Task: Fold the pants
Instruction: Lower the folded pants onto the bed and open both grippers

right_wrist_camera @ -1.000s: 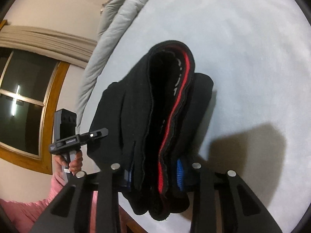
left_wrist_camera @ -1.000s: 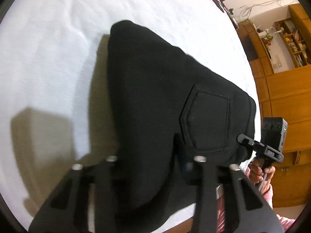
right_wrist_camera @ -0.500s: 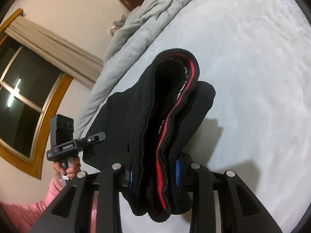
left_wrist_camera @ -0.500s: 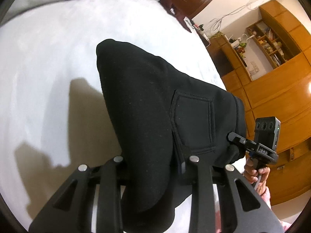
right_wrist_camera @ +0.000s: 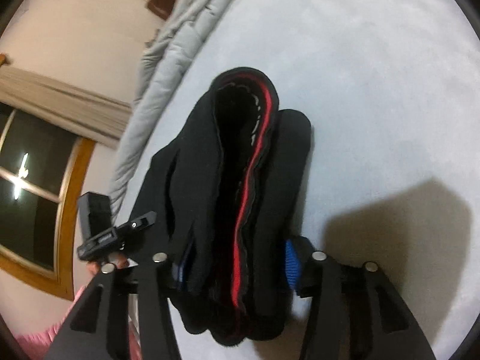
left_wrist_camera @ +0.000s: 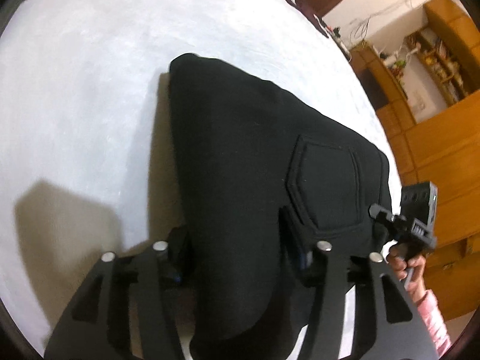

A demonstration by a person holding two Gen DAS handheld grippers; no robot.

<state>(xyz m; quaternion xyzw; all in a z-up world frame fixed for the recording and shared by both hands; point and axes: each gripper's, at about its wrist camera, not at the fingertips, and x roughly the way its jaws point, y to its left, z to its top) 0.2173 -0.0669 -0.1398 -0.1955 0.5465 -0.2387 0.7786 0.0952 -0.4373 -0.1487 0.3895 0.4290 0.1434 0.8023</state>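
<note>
The black pants [left_wrist_camera: 255,156] lie folded into a thick bundle on the white bed sheet [left_wrist_camera: 75,90], back pocket [left_wrist_camera: 324,180] facing up. My left gripper [left_wrist_camera: 240,258] straddles the near end of the bundle; its jaws are opening and the cloth lies loosely between them. In the right wrist view the bundle's other end shows the waistband with a red stripe [right_wrist_camera: 249,174]. My right gripper [right_wrist_camera: 235,264] straddles that end, jaws opening too, and its blue pad [right_wrist_camera: 291,264] stands just off the cloth. Each gripper shows at the edge of the other's view, held by a hand.
A grey duvet [right_wrist_camera: 180,45] is bunched along the far side of the bed. Wooden cupboards and shelves [left_wrist_camera: 435,150] stand past the bed's right edge. A dark window with a wooden frame [right_wrist_camera: 30,195] fills the wall at left. The person's pink sleeve [left_wrist_camera: 432,315] is close by.
Both grippers' fingers stand wider apart than in the earlier frames, where they pinched the pants. The bundle has come down onto the sheet, and both hands have shifted with it.
</note>
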